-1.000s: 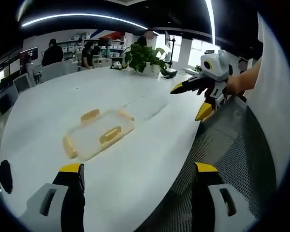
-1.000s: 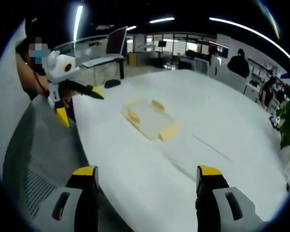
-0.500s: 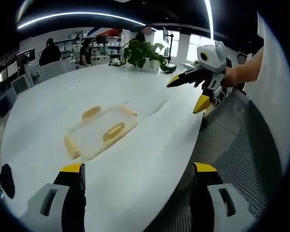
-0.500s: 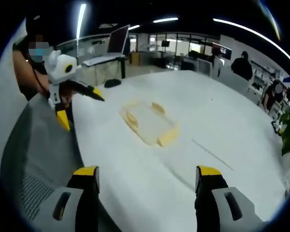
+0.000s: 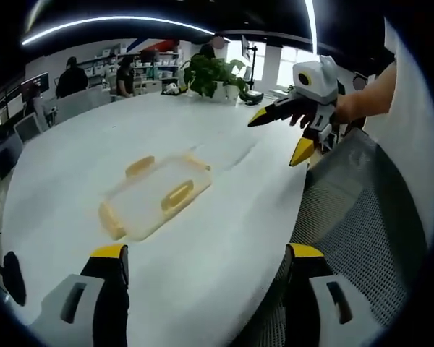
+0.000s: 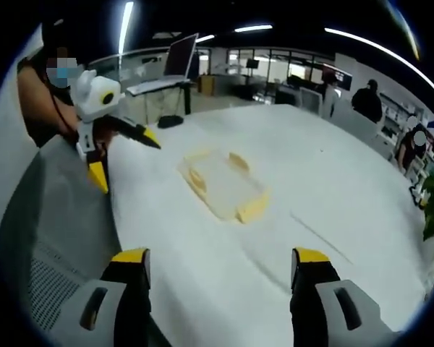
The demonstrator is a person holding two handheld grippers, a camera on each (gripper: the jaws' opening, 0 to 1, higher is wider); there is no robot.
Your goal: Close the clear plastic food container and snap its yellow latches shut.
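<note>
clear plastic container (image 5: 156, 197) with yellow latches (image 5: 176, 195) lies on the white table (image 5: 224, 246), apart from our spread left gripper (image 5: 202, 254) and right gripper (image 6: 220, 259); we judge reaching comes next.

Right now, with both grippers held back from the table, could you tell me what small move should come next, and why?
Probably bring the left gripper forward and down toward the clear container. It lies flat on the white table with its yellow latches splayed outward, apparently unsnapped. Both grippers are open and well short of it, and the right gripper hovers beyond the table edge.
</note>
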